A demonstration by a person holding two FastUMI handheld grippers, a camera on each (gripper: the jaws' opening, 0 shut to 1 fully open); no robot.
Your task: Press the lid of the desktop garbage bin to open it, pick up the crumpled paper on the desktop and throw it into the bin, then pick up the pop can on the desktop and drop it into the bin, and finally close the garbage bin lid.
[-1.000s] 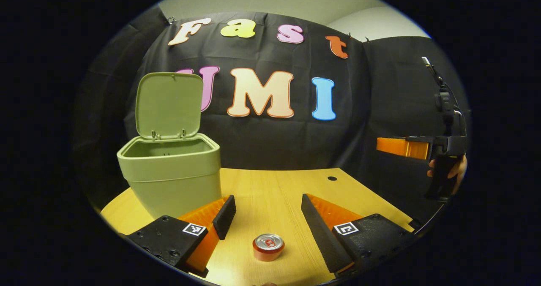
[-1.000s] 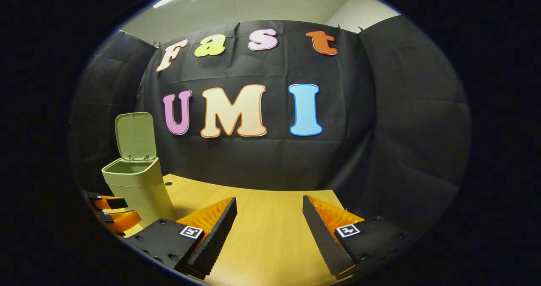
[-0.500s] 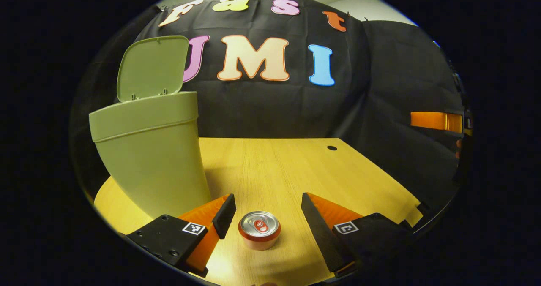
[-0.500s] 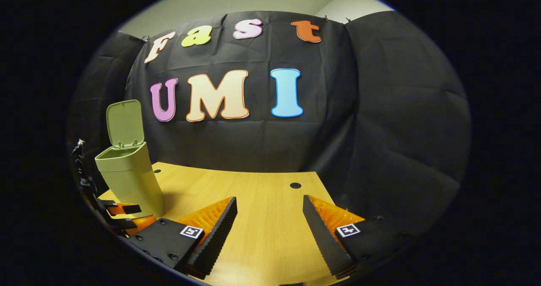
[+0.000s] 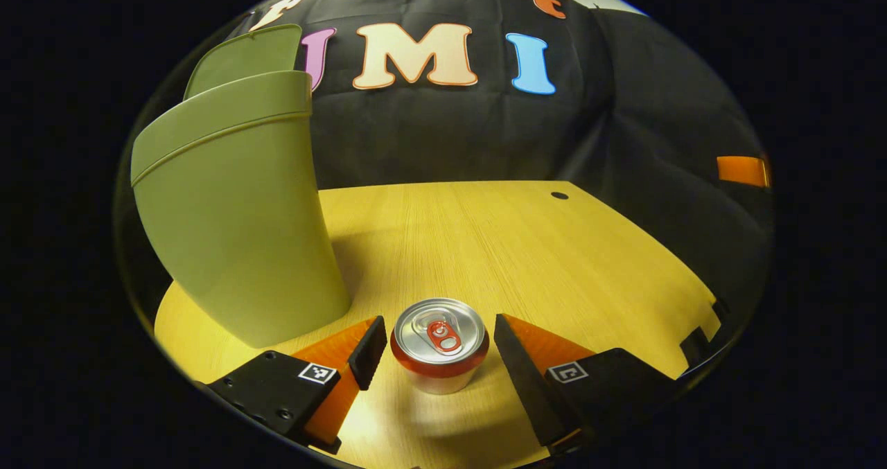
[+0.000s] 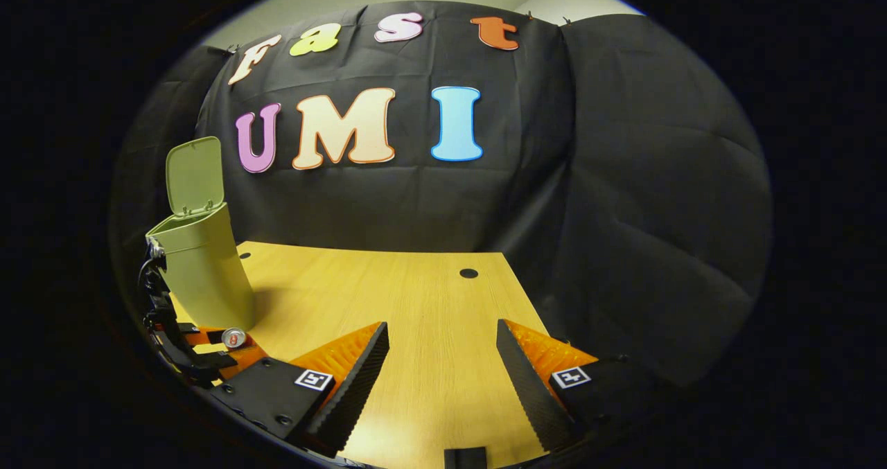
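On the near desk (image 5: 527, 247), our left tool (image 5: 439, 348) brackets the pop can (image 5: 439, 343), jaws wide, gripping nothing; we close squarely at mid-body. Our right tool (image 6: 442, 379) stands open, empty.

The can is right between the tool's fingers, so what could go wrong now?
1. The can stands upright between the left tool's open fingers with small gaps either side. If one finger touches first, it may tip or roll.
2. The bin stands close beside the left tool; lifting the can could bump its wall.
3. The lid stands up at the back, so the can might knock it on the way in.
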